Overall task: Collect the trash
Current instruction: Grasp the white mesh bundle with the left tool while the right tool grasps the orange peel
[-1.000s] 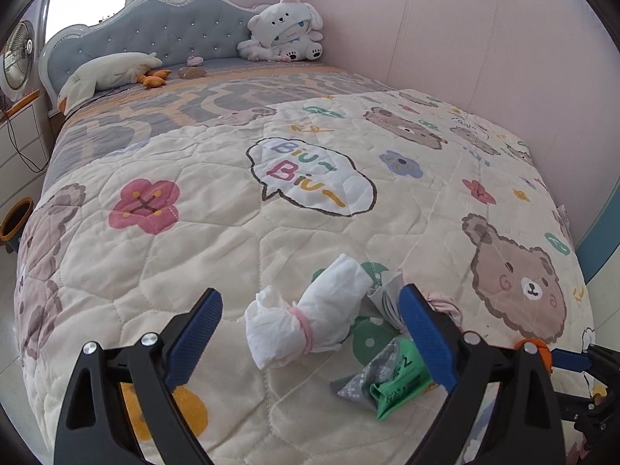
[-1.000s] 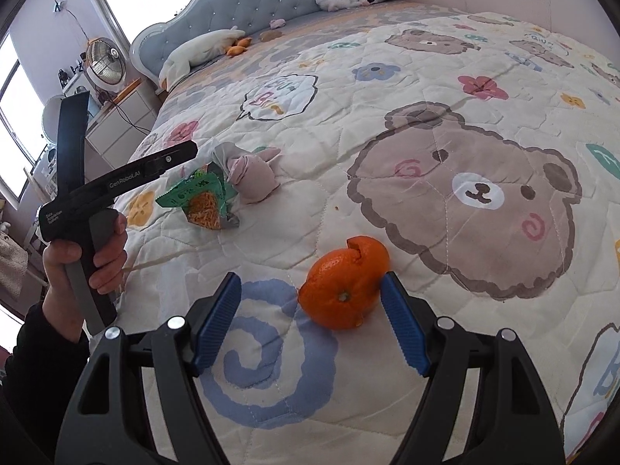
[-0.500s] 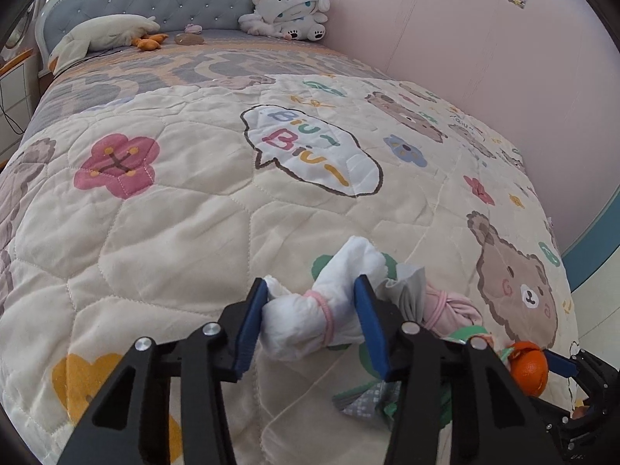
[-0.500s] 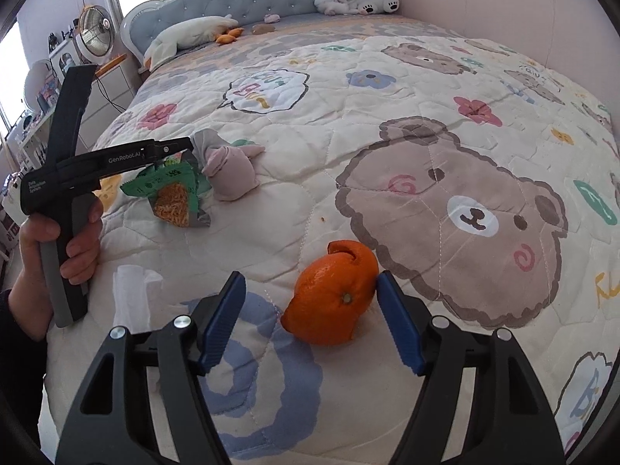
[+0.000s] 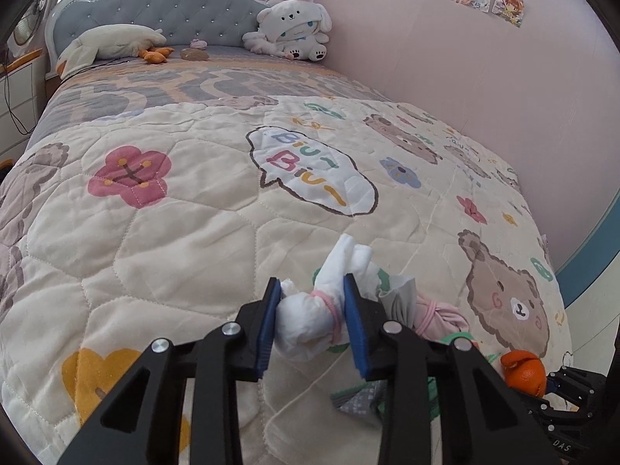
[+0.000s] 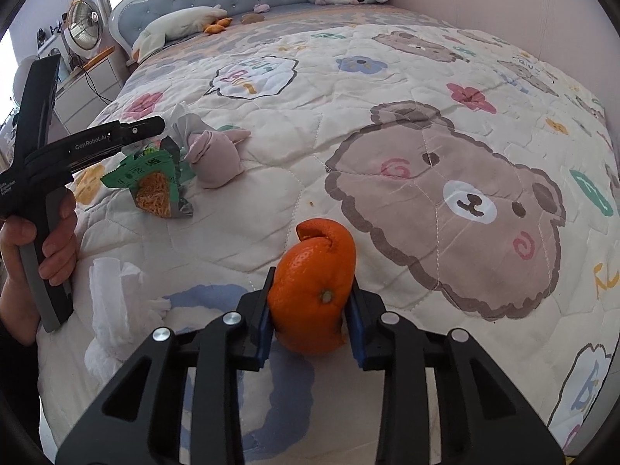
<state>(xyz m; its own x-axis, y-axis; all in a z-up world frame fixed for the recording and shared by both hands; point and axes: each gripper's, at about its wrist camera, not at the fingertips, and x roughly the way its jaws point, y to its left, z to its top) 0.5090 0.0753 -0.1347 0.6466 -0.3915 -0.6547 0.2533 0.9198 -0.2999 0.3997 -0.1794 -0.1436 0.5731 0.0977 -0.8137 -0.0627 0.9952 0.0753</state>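
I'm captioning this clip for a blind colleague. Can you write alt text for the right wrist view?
The right gripper is closing its blue pads on a hollow orange peel on a cartoon-bear quilt. Further left, a hand holds the left gripper over a green snack wrapper and a pink sock bundle.

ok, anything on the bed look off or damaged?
Yes. The orange in the right gripper is split, with a curl of peel lifted at its top, so it may be only peel. Its jaws are closing on it. A torn-open green snack wrapper lies crumpled beside a pink sock bundle. No spill is visible.
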